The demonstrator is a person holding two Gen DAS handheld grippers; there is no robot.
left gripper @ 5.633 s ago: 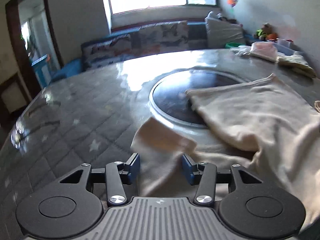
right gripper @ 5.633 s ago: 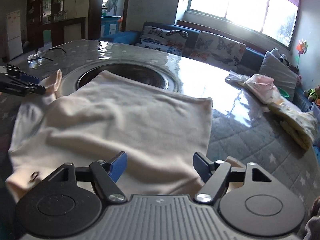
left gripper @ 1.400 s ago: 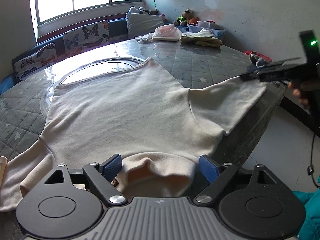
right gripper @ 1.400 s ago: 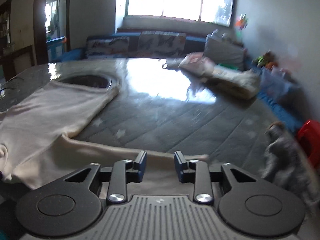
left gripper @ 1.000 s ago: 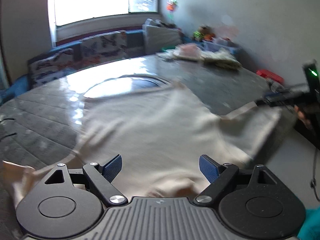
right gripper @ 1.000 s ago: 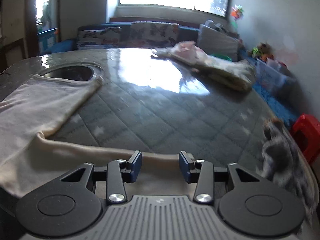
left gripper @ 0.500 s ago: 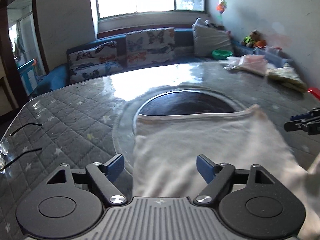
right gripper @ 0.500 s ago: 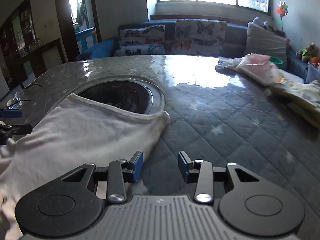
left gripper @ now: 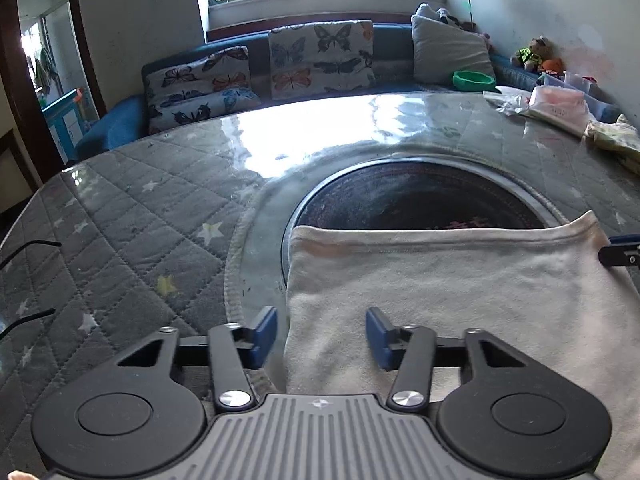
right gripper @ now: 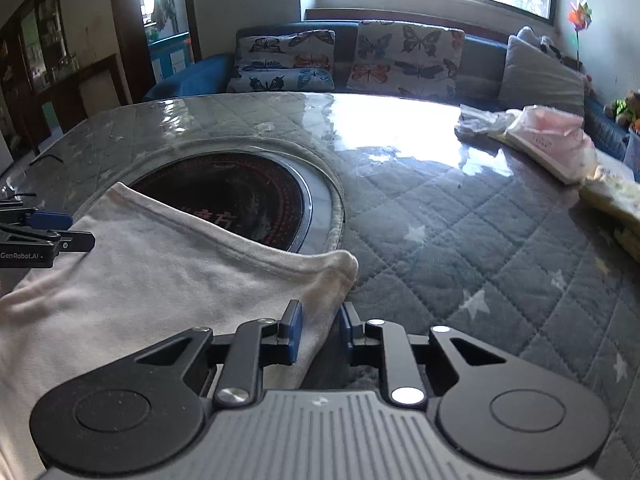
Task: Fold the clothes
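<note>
Quilted grey table cover (left gripper: 132,216) with star print, under clear plastic; round dark hotplate (left gripper: 416,200) set in its middle, sofa with butterfly cushions (left gripper: 320,56) beyond it by the window.

Cream garment (left gripper: 460,280) lies flat on the near side of the hotplate, its far hem overlapping the plate's near rim. A second ago it lay spread wider, with a sleeve trailing toward the table edge; now it shows as a narrower rectangle with straight left and right edges, so I judge the side folds done.

Left gripper (left gripper: 320,330): jaws have just been closing, yet they stand apart, straddling the garment's left edge on the near side of the hotplate. Fabric sits between the pads; neither pad visibly presses it. Not a grip.

Right gripper (right gripper: 318,332): jaws have just been closing and are now narrow, bracketing the garment's right edge just below its far right corner. Cloth fills the gap; whether the pads truly pinch it I cannot tell.

Both claws sit at opposite edges, level with each other. Reading: setting up to take both sides for the next fold. Other clothes (right gripper: 552,140) wait well beyond the hotplate, to its right.
</note>
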